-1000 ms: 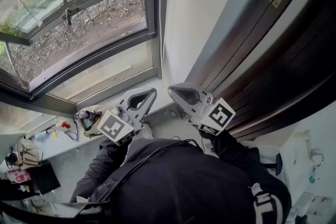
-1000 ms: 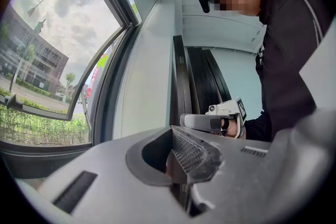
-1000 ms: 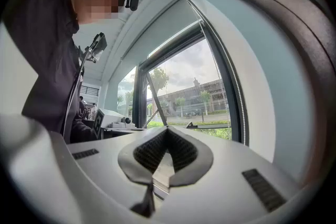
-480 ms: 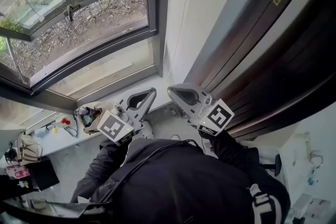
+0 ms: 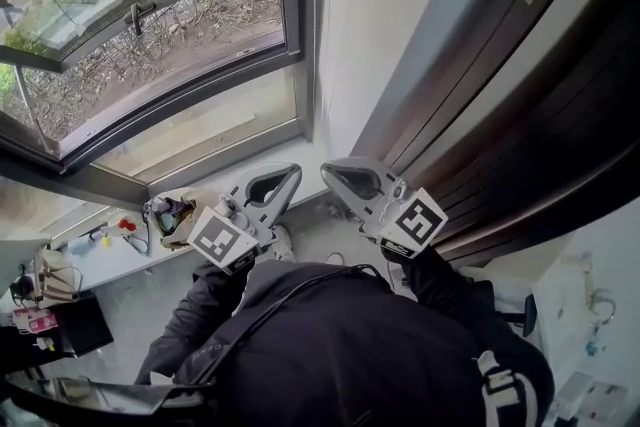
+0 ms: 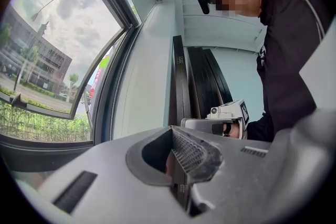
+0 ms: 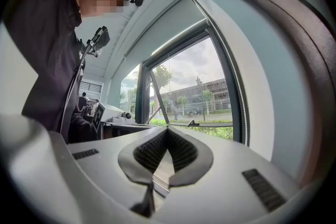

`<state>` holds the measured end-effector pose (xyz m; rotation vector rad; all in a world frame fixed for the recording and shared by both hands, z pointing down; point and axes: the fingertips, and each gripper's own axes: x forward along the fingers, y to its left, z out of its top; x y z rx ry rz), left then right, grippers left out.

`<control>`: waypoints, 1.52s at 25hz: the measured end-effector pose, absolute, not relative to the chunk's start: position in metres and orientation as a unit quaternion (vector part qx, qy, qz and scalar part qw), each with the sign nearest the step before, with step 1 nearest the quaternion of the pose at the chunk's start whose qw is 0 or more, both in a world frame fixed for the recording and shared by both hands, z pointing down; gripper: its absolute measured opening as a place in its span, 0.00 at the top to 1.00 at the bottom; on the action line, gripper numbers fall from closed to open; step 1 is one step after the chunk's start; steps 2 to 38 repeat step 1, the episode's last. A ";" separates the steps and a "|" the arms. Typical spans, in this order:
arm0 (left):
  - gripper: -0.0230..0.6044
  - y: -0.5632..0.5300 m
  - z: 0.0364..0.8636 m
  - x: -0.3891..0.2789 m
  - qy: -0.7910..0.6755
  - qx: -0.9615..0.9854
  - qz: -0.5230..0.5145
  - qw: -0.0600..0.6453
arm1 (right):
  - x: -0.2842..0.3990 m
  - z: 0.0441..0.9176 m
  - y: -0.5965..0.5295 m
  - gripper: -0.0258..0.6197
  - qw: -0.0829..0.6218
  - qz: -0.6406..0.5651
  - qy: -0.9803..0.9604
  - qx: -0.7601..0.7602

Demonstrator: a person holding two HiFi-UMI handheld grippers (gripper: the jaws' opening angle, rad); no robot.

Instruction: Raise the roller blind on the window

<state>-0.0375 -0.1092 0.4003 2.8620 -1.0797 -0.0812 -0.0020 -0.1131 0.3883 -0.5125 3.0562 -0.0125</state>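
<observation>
Window [image 5: 150,45] left of wall [image 5: 385,15]; door [image 5: 540,135] right of it

Left gripper [image 5: 284,177] and right gripper [image 5: 336,173] held level, side by side, near each other, before chest. Jaws of both closed, nothing gripped. Dark-sleeved arms bent.

The window [image 5: 150,25] runs off the head view's top and left edges, and the chain [image 5: 317,15] beside it leaves at the top. Small things [image 5: 165,215] on the surface [image 5: 120,263] (one red, one yellow) are too small to name in that view.
</observation>
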 end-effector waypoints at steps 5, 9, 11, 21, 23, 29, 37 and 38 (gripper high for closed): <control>0.95 -0.109 0.400 -0.036 -0.352 0.935 -0.028 0.041 | -0.001 0.388 -0.112 0.95 0.019 -0.001 0.986 -0.166; 0.95 -0.109 0.400 -0.036 -0.352 0.935 -0.028 0.041 | -0.001 0.388 -0.112 0.95 0.019 -0.001 0.986 -0.166; 0.95 -0.109 0.400 -0.036 -0.352 0.935 -0.028 0.041 | -0.001 0.388 -0.112 0.95 0.019 -0.001 0.986 -0.166; 0.95 -0.109 0.400 -0.036 -0.352 0.935 -0.028 0.041 | -0.001 0.388 -0.112 0.95 0.019 -0.001 0.986 -0.166; 0.95 -0.109 0.400 -0.036 -0.352 0.935 -0.028 0.041 | -0.001 0.388 -0.112 0.95 0.019 -0.001 0.986 -0.166; 0.95 -0.109 0.400 -0.036 -0.352 0.935 -0.028 0.041 | -0.001 0.388 -0.112 0.95 0.019 -0.001 0.986 -0.166; 0.95 -0.109 0.400 -0.036 -0.352 0.935 -0.028 0.041 | -0.001 0.388 -0.112 0.95 0.019 -0.001 0.986 -0.166; 0.95 -0.109 0.400 -0.036 -0.352 0.935 -0.028 0.041 | -0.001 0.388 -0.112 0.95 0.019 -0.001 0.986 -0.166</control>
